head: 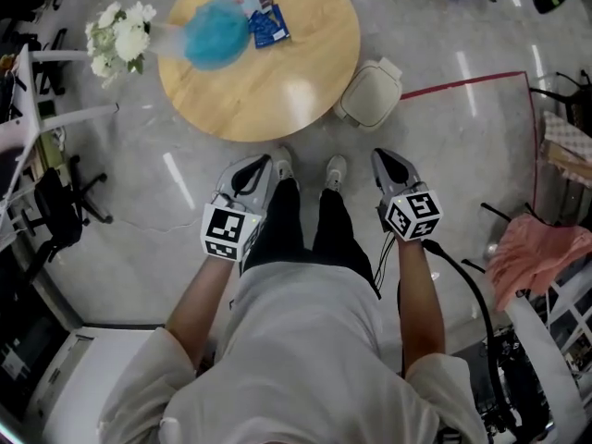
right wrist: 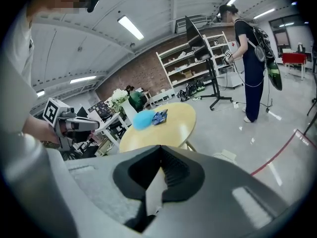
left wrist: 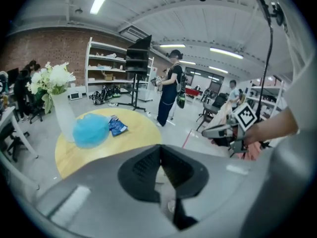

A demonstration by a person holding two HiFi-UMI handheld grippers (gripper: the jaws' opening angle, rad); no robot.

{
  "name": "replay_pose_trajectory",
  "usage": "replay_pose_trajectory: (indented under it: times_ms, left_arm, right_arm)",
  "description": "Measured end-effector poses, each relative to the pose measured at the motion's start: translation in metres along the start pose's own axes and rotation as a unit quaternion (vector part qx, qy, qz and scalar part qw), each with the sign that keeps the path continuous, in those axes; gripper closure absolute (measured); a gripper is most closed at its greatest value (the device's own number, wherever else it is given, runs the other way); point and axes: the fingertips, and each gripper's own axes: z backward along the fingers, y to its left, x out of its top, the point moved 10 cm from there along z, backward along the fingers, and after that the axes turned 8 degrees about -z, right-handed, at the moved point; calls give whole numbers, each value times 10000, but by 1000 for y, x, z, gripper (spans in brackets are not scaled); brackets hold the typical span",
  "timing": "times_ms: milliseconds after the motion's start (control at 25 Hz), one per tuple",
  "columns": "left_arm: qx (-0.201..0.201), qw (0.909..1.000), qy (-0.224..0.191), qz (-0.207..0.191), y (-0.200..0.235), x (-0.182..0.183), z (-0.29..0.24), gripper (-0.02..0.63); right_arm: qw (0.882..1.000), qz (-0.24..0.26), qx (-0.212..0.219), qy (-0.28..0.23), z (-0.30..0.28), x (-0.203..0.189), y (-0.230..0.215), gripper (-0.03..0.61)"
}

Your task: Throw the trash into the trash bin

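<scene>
While nothing is yet picked up, the holdings run as follows, nearest first.

**Left claw** [head: 262,165]: jaws together with nothing between them. It is held low before the person's hip and points ahead and down. This reads as an approach posture, since no trash is within reach.

**Right claw** [head: 381,158]: jaws likewise closed and empty. It is held level with the left and well apart from it, one at each side of the body.

**Bin** [head: 370,92]: pale and lidded, standing on the floor just beside the near-right edge of the surface. The lid appears down (it would probably need opening or pushing before anything drops in). Its place suggests a short carry from surface to bin.

**Surface** [head: 277,91]: round and wooden, ahead of both claws, with its near half bare.

**Packet** [head: 269,28]: blue, lying flat on the far part of the surface. It is the likeliest trash, and a flat thing needs the jaws opened and brought in low at an edge.

**Puff** [head: 215,32]: a soft blue mass touching the packet on its left. Its material cannot be told, and it may also be trash.

**Flowers** [head: 118,35]: white, in a pale vase at the far-left edge, just beside the puff. They are judged to be decoration and are best left alone.

**Bystander** [left wrist: 171,86]: stands on the floor beyond the surface, clear of the work.
</scene>
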Motion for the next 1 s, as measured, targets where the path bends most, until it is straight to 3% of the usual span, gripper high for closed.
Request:
replay_pose_trajectory:
  times_ms: [1000]
  left_arm:
    - [-573,9964,277,-559,-23,-68,-119,611]
  right_arm:
    - [9984,-356,-63,433,-83,-91,-86,578]
